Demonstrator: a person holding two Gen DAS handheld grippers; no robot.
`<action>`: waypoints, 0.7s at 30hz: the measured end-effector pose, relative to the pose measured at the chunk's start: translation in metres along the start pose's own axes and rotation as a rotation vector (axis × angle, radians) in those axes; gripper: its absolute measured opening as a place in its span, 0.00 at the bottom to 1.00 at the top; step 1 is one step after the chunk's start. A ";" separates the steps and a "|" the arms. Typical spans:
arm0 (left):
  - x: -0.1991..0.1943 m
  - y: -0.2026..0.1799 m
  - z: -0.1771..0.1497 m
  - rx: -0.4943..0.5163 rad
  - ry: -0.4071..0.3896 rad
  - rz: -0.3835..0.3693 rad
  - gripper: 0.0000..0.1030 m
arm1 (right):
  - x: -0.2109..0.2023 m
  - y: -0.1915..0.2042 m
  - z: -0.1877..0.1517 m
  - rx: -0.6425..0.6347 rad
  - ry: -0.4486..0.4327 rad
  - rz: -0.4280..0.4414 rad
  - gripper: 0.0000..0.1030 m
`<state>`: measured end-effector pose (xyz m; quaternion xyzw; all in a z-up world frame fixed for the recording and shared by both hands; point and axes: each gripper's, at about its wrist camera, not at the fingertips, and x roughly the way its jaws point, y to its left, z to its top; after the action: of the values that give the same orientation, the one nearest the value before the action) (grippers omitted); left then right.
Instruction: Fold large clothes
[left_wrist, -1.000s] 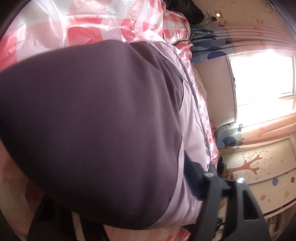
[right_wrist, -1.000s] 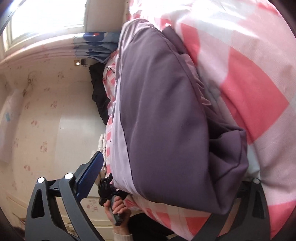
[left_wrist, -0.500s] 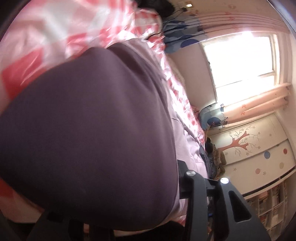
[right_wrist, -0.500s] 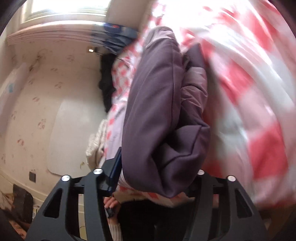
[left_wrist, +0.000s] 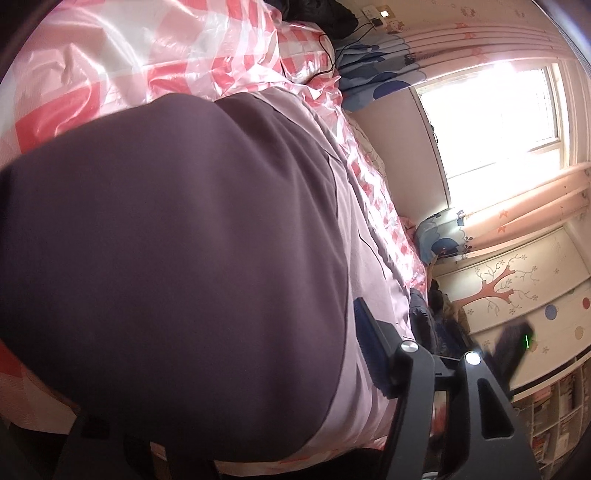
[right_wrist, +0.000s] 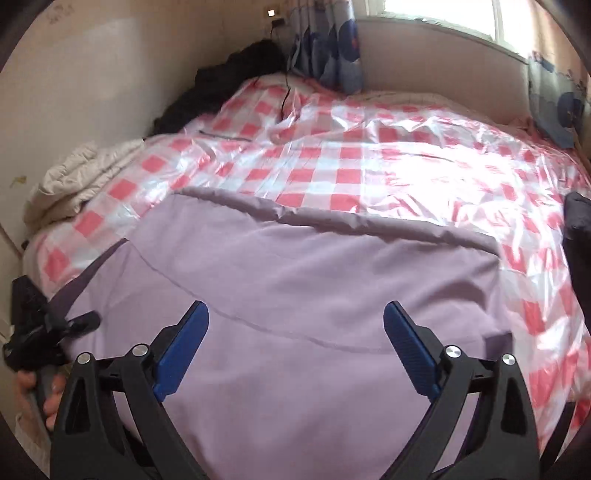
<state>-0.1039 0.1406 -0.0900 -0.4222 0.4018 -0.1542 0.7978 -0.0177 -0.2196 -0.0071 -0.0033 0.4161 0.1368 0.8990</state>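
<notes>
right hand-held gripper (right_wrist: 295, 347) lifted, jaws just opened, smooth lilac garment (right_wrist: 295, 288)

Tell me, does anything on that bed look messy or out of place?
Mostly tidy. The purple garment lies flat on the checked bed cover. Oddities: a black cable trails across the cover's far end, and a cream quilt sits bunched against the wall.

Left wrist view: very close, tilted down and rolled sideways, the purple garment (left_wrist: 177, 266) filling most of frame; window (left_wrist: 491, 107) at 2 o'clock, wardrobe (left_wrist: 517, 295) at 4 o'clock. Right wrist view: higher and further back, looking down across the bed (right_wrist: 369, 155) toward the window wall at 12 o'clock. Both views share the garment, checkered bed cover, blue curtain (right_wrist: 332, 51) and the dark clothes (right_wrist: 236, 77) at 11 o'clock.
</notes>
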 end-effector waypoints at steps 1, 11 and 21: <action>0.000 -0.002 -0.001 0.014 -0.003 0.013 0.58 | 0.028 0.005 0.008 -0.004 0.048 -0.042 0.89; -0.001 -0.017 -0.004 0.156 -0.029 0.098 0.65 | 0.089 -0.002 -0.013 -0.024 0.204 -0.073 0.94; 0.026 -0.028 0.003 0.159 -0.032 0.098 0.68 | 0.059 0.046 -0.064 -0.163 0.191 -0.125 0.94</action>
<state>-0.0821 0.1105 -0.0805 -0.3400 0.3956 -0.1396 0.8417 -0.0407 -0.1686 -0.0876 -0.1153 0.4861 0.1129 0.8589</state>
